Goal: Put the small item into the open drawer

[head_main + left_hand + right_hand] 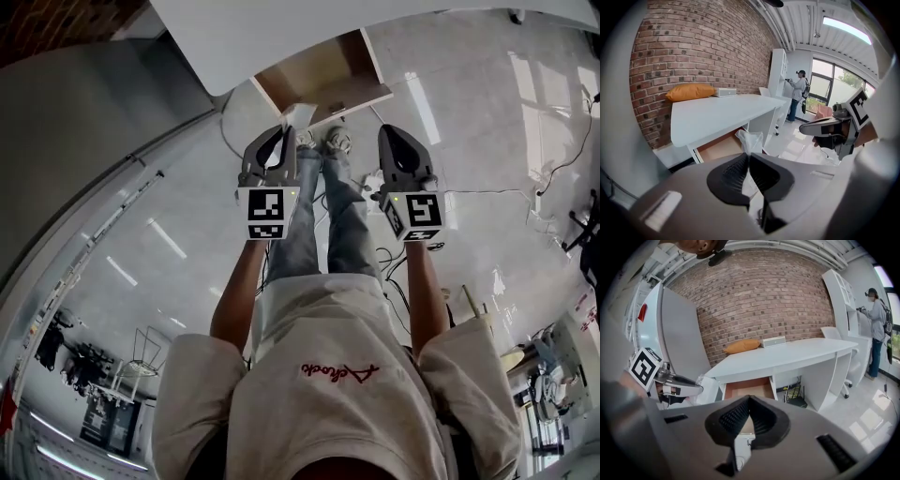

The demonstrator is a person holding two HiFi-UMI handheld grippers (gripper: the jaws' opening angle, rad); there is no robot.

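The left gripper point(749, 155) pinches a crumpled, translucent white plastic bag point(750, 140), which stands up from its pressed tips in the air, just in front of the open drawer point(719, 147). The right gripper point(747, 400) has its jaws pressed together on nothing. Only the gripper views show the orange cushion point(743, 346) at the back edge of the desk point(787, 357); the head view looks down into the drawer instead.

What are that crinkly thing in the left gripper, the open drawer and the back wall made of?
Bag: thin clear plastic film, it seems; glossy, wrinkled, see-through; its contents can't be made out.
Drawer: the inside looks like matte brown wood or wood-look board; the sides are white and smooth.
Wall: bare red-brown brick with pale mortar joints, rough.
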